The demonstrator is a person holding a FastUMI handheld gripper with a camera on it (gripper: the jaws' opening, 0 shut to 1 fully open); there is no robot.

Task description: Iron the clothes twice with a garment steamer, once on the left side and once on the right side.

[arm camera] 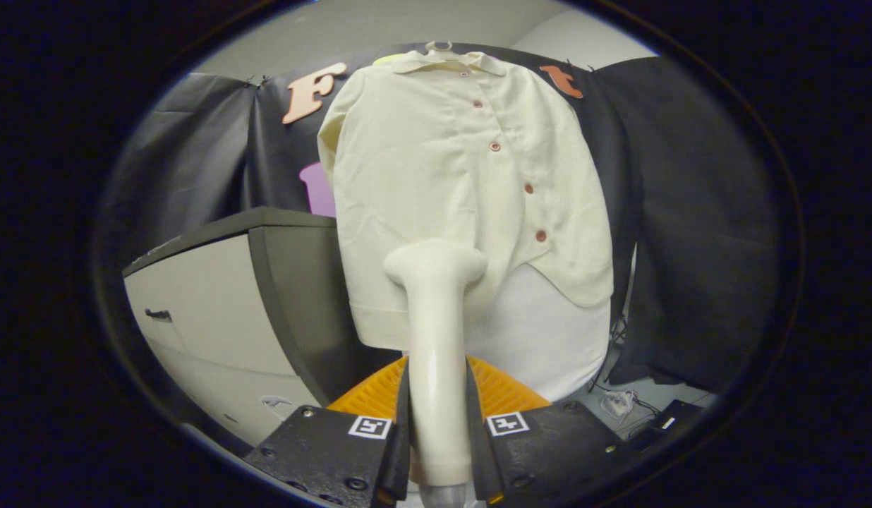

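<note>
A cream button-up shirt [450, 176] hangs on a hanger [439, 46] against the booth's black wall, its front facing me, brown buttons running down the right of centre. My gripper [437, 395] is shut on the cream handle of the garment steamer [436, 331], both fingers pressing on its sides. The steamer stands upright between the fingers, and its wide head [436, 264] sits in front of the shirt's lower hem, left of the button line. Whether the head touches the cloth I cannot tell.
A cabinet [217, 310] with a dark top and pale front stands to the left of the shirt. A white board or panel [542, 339] shows behind the shirt's lower right. Cables [623, 402] lie on the floor to the right, below a dark cloth.
</note>
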